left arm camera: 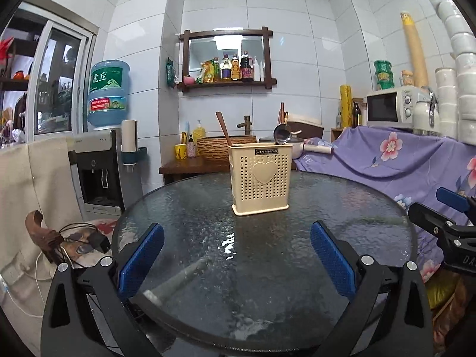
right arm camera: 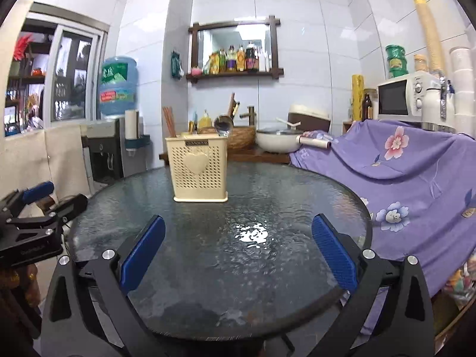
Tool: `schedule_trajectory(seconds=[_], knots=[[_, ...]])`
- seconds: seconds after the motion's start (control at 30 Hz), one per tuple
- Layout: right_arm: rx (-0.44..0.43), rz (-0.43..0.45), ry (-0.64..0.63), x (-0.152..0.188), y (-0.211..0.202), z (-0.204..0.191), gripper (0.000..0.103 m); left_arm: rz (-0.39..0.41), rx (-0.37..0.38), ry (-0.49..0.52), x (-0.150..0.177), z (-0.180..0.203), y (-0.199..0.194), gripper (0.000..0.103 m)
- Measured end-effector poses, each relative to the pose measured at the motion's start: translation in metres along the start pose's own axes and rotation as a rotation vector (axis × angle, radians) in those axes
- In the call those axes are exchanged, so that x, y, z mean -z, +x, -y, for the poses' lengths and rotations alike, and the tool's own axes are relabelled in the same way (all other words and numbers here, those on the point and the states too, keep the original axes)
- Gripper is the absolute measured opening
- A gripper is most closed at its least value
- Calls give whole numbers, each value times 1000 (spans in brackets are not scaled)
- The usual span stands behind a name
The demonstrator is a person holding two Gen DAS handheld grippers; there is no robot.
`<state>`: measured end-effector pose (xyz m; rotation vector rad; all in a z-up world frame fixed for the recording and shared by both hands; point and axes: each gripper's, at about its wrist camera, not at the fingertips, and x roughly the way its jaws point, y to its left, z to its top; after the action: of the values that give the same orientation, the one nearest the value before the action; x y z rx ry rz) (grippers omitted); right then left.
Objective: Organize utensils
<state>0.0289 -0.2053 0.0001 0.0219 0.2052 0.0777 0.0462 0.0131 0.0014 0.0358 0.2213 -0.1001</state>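
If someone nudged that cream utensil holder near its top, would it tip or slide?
The utensil holder looks like thin perforated plastic, so probably light. It stands tall on a narrow base, so a high push might tip it. On the smooth glass table, a low push would likely slide it.

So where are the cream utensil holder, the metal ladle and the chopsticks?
cream utensil holder point(left arm camera: 259, 178): left wrist view, on its heart emblem.
metal ladle point(right arm camera: 223, 125): right wrist view, on its bowl above the holder.
chopsticks point(right arm camera: 170, 122): right wrist view, on the sticks' upper part.
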Motion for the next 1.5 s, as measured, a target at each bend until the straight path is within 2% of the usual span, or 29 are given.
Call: schedule_trajectory(seconds=[0.13, 0.63, 1.5], knots=[[5, 43, 3, -3, -16, -5, 97, 6, 35, -41, -6, -2, -6, 97], [37, 10, -19, -9, -11, -9, 97, 35, 33, -29, -6, 0, -16, 97], [57, 18, -27, -13, -13, -10, 97, 36, 36, -41, -9, -2, -17, 97]])
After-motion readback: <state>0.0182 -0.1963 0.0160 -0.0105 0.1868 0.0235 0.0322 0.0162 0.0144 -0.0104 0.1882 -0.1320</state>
